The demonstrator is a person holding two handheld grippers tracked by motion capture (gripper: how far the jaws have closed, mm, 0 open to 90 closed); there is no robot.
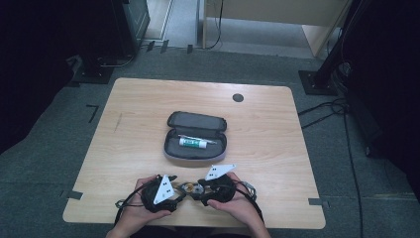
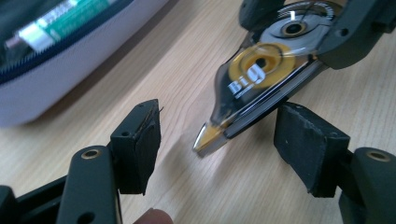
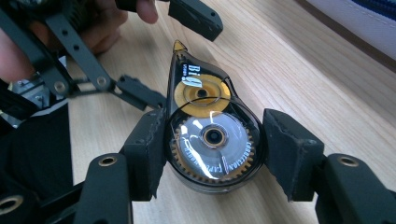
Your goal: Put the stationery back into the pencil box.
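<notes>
- Near the table's [image 1: 148,99] front edge, around its middle, we hold a correction tape dispenser [image 3: 210,135] in the right gripper [image 3: 212,149]; both pads press on its round clear body, and its gold tip points toward the left gripper [image 2: 217,144].
- Our left gripper's jaws stand apart on either side of that tip, and neither pad touches it.
- In the high view the two grippers sit side by side, the dispenser [image 1: 190,188] between them.
- At the table's centre we see an open grey pencil case [image 1: 194,136] with a green-and-white glue stick [image 1: 193,143] lying inside.
</notes>
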